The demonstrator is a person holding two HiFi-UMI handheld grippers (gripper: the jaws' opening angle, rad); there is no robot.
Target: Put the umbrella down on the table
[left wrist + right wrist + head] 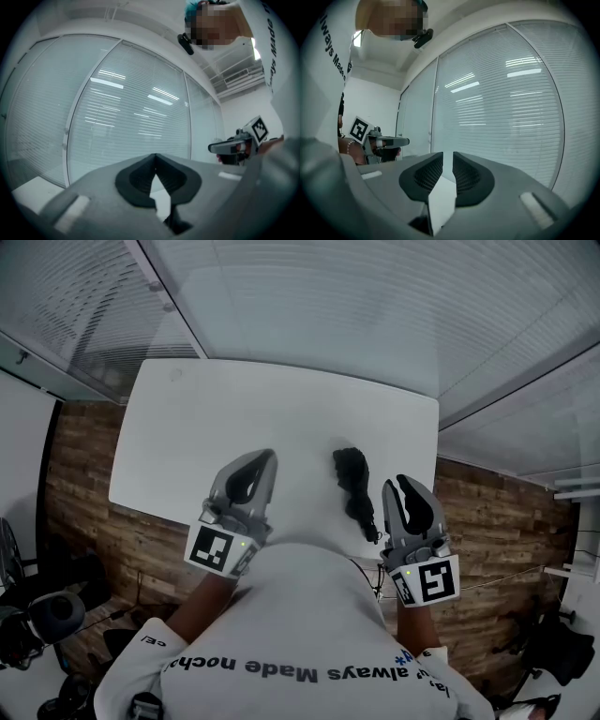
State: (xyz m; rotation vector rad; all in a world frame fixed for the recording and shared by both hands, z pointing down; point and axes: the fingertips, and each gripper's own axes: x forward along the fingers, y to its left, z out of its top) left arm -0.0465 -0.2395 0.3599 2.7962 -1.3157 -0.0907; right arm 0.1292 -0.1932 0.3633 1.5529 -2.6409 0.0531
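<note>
**Umbrella down on table; neither gripper holds it.**

Head view: the folded umbrella [354, 486] lies on the table [234, 418] near its near edge, between the left gripper [267, 456] and the right gripper [394, 484], closer to the right one. A careless sweep there could knock it off. Left gripper view: jaw tips meet, nothing between. Right gripper view: jaws stand a narrow slit apart, empty; the umbrella is out of sight.

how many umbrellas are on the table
1. The black folded umbrella lies on the white table toward its right side, just left of the right gripper. The person's torso hides the table's near edge, so another could be hidden there.
</note>
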